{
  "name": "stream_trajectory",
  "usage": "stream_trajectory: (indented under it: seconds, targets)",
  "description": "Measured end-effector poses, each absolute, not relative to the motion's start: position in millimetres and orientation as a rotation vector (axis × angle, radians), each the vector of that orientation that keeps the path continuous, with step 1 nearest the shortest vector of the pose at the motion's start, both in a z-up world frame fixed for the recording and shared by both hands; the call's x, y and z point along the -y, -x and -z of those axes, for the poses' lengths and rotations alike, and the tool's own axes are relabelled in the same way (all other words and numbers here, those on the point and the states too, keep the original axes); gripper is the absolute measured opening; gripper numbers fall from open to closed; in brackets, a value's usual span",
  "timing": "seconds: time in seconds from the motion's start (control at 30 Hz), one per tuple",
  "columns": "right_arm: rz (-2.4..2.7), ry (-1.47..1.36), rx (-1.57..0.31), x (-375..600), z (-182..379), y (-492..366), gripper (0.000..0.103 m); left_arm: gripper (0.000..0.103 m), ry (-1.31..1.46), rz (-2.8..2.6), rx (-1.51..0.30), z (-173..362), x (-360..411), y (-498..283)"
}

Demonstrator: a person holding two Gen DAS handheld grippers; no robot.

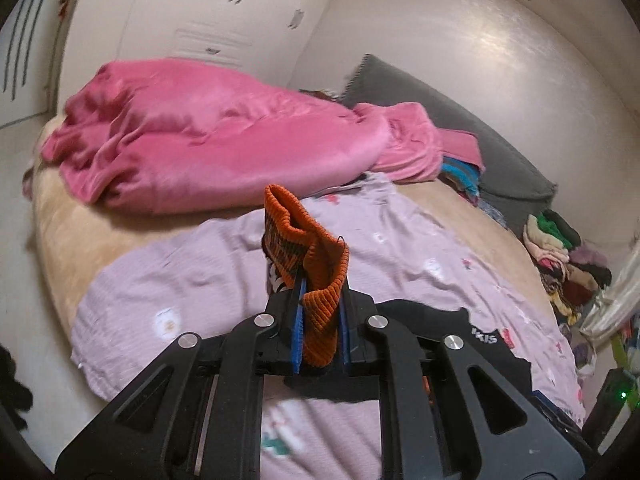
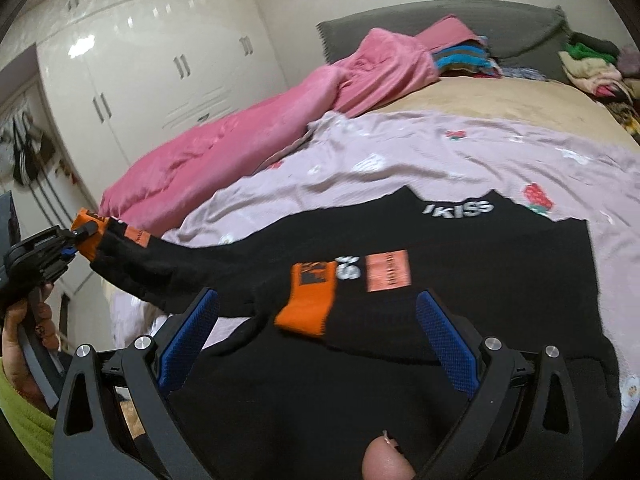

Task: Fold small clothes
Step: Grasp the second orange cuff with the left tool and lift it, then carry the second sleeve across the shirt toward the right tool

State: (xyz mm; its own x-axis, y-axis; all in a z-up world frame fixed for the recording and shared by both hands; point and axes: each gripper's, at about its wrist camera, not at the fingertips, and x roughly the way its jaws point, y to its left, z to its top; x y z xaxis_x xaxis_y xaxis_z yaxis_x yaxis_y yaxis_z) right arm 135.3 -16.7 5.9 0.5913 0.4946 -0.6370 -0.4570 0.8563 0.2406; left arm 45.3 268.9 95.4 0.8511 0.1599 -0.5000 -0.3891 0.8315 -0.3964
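Far left in the right wrist view, your left hand (image 2: pixel 24 320) grips the handle of the left gripper (image 2: pixel 78 236), fingers curled around it beside a lime-green sleeve (image 2: pixel 24 420). That gripper is raised off the bed and points inward toward the middle of the frame, its tongs clamped on the orange cuff (image 2: pixel 90 236) of one sleeve. The sleeve (image 2: pixel 160 276) stretches taut from the cuff down and rightward to the black garment (image 2: pixel 460 320), which lies spread on a lilac printed sheet (image 2: pixel 400 160).

In the left wrist view the same grip reads closely: the blue pads (image 1: pixel 298 328) press together on the ribbed orange cuff, which stands up above the fingertips and folds over itself.

Moving right, your right gripper (image 2: pixel 316 340) hovers over the middle of the black garment, tilted downward, its blue pads (image 2: pixel 448 344) well apart with nothing pinched. The second orange cuff (image 2: pixel 308 300) lies flat on the garment between them, beside a pale orange patch (image 2: pixel 388 272). A fingertip (image 2: pixel 386 460) shows at the bottom edge.

Behind, a pink blanket (image 2: pixel 224 152) is bunched across the bed, with a white wardrobe (image 2: pixel 160 60) beyond it, and at far right a pile of clothes (image 2: pixel 592 68) rests against the grey headboard (image 2: pixel 400 28).
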Motion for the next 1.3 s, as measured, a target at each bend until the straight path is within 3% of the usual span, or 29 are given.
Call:
stream_trajectory:
  seconds: [0.73,1.3]
  targets:
    - [-0.399,-0.304,-0.674,159,-24,-143,0.098,0.006,0.284,-0.049,-0.505,-160,-116,-133]
    - [-0.265,-0.382,-0.647,233,-20,-138,0.098,0.006,0.195,0.138,-0.629,-110,-14,-168]
